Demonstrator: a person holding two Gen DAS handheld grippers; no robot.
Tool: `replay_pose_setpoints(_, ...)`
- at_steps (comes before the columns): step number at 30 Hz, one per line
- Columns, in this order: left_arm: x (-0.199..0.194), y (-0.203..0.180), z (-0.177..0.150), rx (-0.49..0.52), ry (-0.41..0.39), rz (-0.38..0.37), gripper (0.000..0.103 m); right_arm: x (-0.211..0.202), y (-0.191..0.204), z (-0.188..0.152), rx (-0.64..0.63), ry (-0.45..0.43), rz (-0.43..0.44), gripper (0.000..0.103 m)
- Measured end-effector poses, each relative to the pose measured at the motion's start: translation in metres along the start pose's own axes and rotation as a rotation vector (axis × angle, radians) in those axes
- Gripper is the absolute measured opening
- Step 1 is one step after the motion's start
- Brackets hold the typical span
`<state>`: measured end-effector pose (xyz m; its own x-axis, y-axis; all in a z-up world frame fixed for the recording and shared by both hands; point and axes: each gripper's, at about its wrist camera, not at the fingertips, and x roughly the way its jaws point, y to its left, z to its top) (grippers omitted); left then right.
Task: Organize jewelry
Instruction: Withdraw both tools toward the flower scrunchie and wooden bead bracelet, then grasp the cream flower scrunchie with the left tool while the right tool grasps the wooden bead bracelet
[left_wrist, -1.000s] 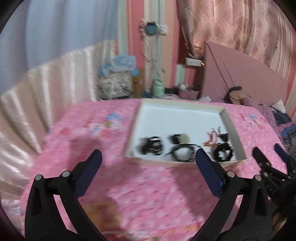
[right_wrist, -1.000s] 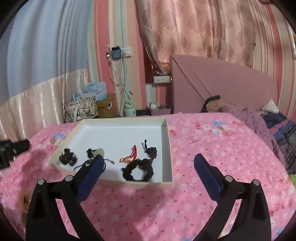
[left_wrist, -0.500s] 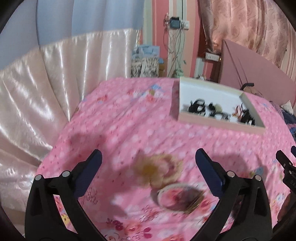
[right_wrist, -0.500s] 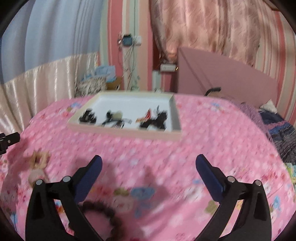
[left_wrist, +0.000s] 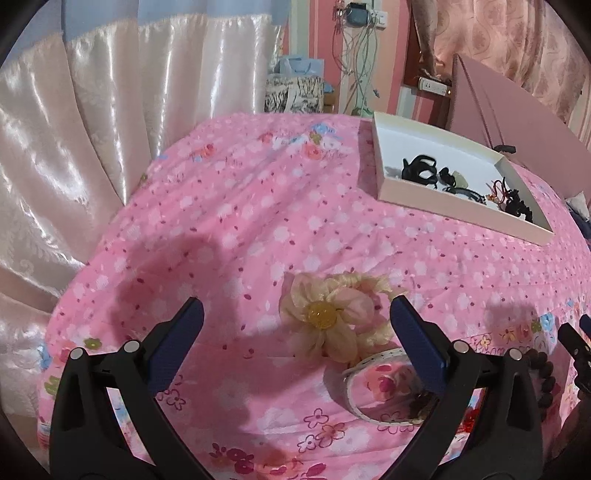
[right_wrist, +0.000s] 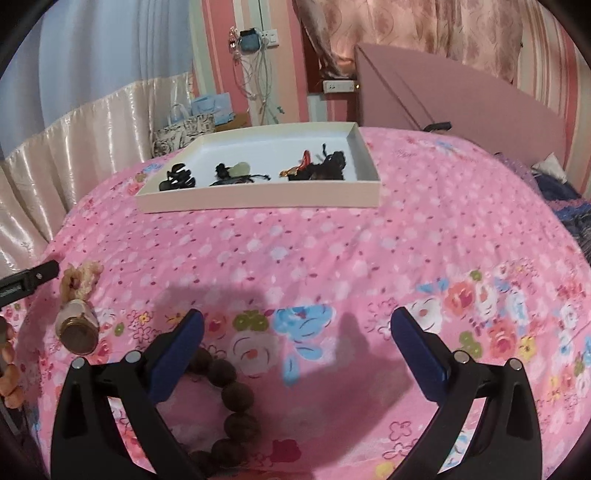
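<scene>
— Where's the flower scrunchie?
— Between the wide-open left gripper, bead facing up, tray at two o'clock.
— The right gripper?
— Spread too, holding nothing; its left finger hides part of the bead bracelet, curving toward six o'clock.

The right gripper gapes above a brown bead bracelet on the bedspread.

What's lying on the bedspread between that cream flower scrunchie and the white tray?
Nothing: in the left wrist view, only bare pink floral bedspread stretches between the flower scrunchie and the white tray.
</scene>
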<state>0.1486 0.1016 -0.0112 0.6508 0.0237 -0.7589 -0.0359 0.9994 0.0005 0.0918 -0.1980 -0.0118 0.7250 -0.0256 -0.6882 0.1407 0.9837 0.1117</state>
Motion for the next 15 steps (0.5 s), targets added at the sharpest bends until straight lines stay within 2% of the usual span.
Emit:
replay_pose_setpoints(5, 0.014, 0.004, -0.001, -0.015, 0.041, 0.016, 0.1, 0.003, 0.004, -0.004, -0.021, 0.018, 0.02, 0.101)
replay_pose_setpoints(10, 0.025, 0.008, -0.001, -0.032, 0.081, -0.002, 0.1, 0.004, 0.007, -0.007, -0.047, 0.023, 0.025, 0.101)
replay_pose_setpoints(15, 0.03, 0.002, -0.001, -0.007, 0.097, 0.001, 0.1, 0.005, 0.009, -0.008, -0.063, 0.029, 0.027, 0.101)
